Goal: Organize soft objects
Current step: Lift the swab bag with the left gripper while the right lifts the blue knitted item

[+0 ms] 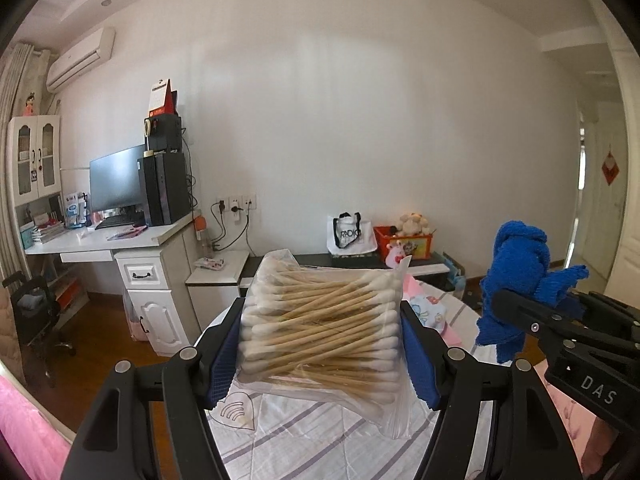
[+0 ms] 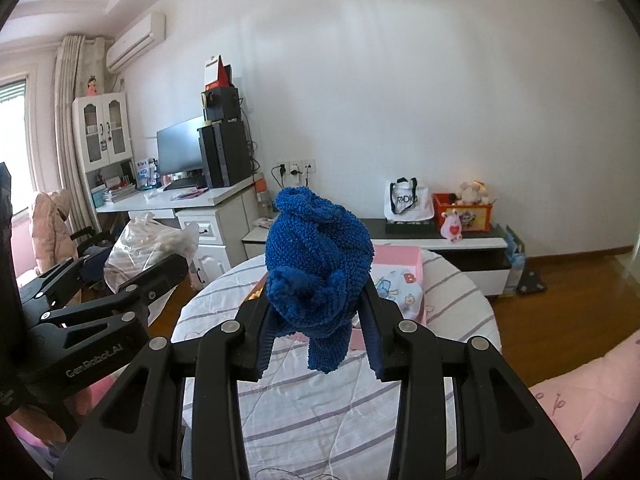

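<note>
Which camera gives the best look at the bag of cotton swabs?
The left wrist view: the bag of cotton swabs sits centred and sharp between the left hand-held gripper pads. The right wrist view shows it only sidelong at the left edge, partly hidden.

Bare striped tabletop (image 2: 320, 400) below both loads, only the pink tray (image 2: 400, 258) at its far edge.

The clear plastic bag of wooden cotton swabs (image 1: 320, 328) sits between the pads of the left gripper (image 1: 322, 354), above the round table with the striped white cloth (image 1: 320, 440). To its right, the bunched blue terry towel (image 2: 320, 268) hangs in the right gripper (image 2: 320, 336), over the same table. Behind the towel, on the table, lies a pink tray (image 2: 400, 258). Further back, along the wall, a white desk (image 1: 120, 240) stands left and a low dark-topped cabinet (image 2: 440, 236) right.
</note>
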Action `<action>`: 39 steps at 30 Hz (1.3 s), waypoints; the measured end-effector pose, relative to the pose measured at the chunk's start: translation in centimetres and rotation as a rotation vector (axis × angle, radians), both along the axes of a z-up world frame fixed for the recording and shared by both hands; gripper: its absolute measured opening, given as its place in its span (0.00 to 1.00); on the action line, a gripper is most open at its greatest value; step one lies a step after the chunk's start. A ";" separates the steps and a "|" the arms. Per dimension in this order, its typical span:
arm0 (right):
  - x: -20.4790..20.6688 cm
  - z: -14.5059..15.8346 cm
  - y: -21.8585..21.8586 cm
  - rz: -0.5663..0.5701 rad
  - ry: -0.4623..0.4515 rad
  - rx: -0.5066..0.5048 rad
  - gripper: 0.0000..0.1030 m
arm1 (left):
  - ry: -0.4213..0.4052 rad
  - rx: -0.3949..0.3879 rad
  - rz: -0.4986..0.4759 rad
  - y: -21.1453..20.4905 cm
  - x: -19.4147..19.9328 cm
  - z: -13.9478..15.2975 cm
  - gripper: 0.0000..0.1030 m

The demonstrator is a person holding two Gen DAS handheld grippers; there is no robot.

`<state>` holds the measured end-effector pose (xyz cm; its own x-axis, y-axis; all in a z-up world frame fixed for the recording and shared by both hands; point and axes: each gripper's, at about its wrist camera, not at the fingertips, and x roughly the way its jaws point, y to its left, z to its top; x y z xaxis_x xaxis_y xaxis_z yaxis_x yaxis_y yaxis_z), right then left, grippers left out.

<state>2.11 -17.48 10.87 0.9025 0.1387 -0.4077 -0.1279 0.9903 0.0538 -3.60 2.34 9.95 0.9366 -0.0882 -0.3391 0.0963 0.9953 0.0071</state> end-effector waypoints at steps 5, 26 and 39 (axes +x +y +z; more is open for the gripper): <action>0.1 -0.1 0.0 0.001 0.002 0.000 0.34 | 0.002 -0.001 0.000 0.2 -0.5 -0.5 0.65; 0.4 -0.6 0.3 0.006 0.017 -0.005 0.35 | 0.016 0.003 0.000 -0.4 1.4 0.9 0.65; 1.6 -1.2 0.6 0.000 0.059 -0.008 0.35 | 0.055 0.008 -0.006 -0.3 2.9 0.7 0.65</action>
